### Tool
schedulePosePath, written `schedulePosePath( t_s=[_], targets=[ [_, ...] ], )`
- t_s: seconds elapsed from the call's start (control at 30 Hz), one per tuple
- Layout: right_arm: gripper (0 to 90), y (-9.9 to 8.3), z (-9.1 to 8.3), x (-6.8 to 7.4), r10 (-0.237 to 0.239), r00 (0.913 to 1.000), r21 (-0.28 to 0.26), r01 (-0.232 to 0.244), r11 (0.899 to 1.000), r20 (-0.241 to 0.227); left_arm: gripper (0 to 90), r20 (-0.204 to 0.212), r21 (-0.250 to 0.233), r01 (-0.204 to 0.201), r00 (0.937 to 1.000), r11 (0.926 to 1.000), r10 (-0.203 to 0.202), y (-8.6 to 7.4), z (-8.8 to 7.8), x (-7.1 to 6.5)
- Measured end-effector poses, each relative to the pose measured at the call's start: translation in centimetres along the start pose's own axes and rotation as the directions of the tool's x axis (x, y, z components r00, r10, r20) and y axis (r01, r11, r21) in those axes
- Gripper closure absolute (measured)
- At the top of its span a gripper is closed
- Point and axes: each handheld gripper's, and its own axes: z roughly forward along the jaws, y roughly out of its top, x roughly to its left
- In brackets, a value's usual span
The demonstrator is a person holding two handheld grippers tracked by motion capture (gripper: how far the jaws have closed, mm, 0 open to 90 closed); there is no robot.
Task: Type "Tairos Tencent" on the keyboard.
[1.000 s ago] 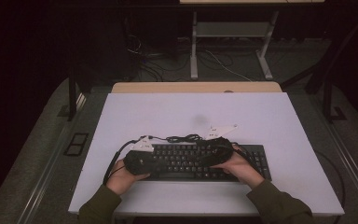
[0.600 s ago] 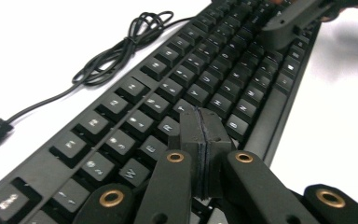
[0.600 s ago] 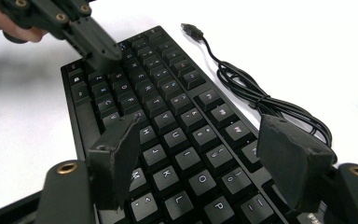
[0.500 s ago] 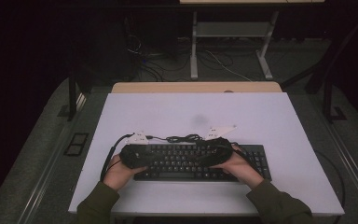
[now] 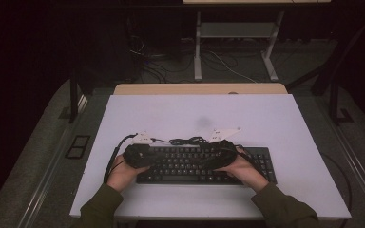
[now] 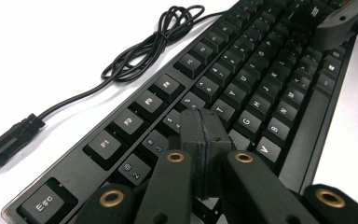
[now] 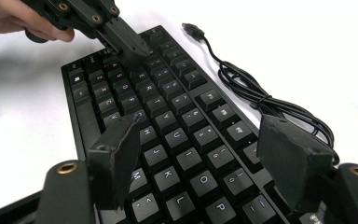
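A black keyboard (image 5: pixel 190 166) lies near the front edge of the white table (image 5: pixel 204 114). Its cable (image 5: pixel 186 140) is coiled just behind it and ends in a loose USB plug (image 6: pixel 9 142). My left gripper (image 5: pixel 147 157) is shut, with nothing between its jaws. Its joined tips (image 6: pixel 200 126) rest on the letter keys at the keyboard's left end. My right gripper (image 5: pixel 214 159) hovers over the middle keys, open, with keys (image 7: pixel 191 140) showing between its jaws. The left gripper (image 7: pixel 126 44) appears at the top left of the right gripper view, tip down on the keys.
The cable coil (image 7: pixel 261 102) lies on the table beside the keyboard's back edge. Bare white table stretches behind and to both sides. A wooden desk edge (image 5: pixel 199 89) butts against the far side, with metal legs and floor cables (image 5: pixel 228 61) beyond.
My left hand and gripper have shifted a little left and away, toward the keyboard's left end. The right gripper has barely moved.
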Motion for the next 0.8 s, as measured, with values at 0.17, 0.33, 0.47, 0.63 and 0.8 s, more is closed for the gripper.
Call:
schedulePosePath(
  t_s=[0.17,0.33,0.47,0.63,0.8],
  targets=[
    [29.5,0.0,0.05,0.04,0.0,1.0,0.001,0.0,1.0,-0.001,89.6,-0.002,0.016,-0.011,0.9999,0.9998,0.011,-0.02,0.29,0.13],
    [29.5,0.0,0.07,0.02,0.001,1.0,-0.001,-0.001,1.0,0.0,89.6,-0.008,0.02,-0.009,0.9999,0.9998,0.009,-0.1,0.58,0.13],
    [29.5,0.0,0.04,0.03,0.001,1.0,-0.001,-0.001,1.0,0.0,89.6,-0.006,0.026,-0.012,0.9999,0.9996,0.012,-0.1,0.64,0.18],
    [29.6,0.01,0.04,0.03,0.0,1.0,-0.001,0.0,1.0,0.0,89.6,-0.005,0.021,-0.008,1.0,0.9998,0.008,-0.14,0.7,0.15],
    [29.6,0.02,-0.01,0.0,-0.001,1.0,0.003,0.001,1.0,-0.001,89.7,0.005,0.032,-0.004,1.0,0.9995,0.003,-0.28,0.92,0.09]
  ],
)
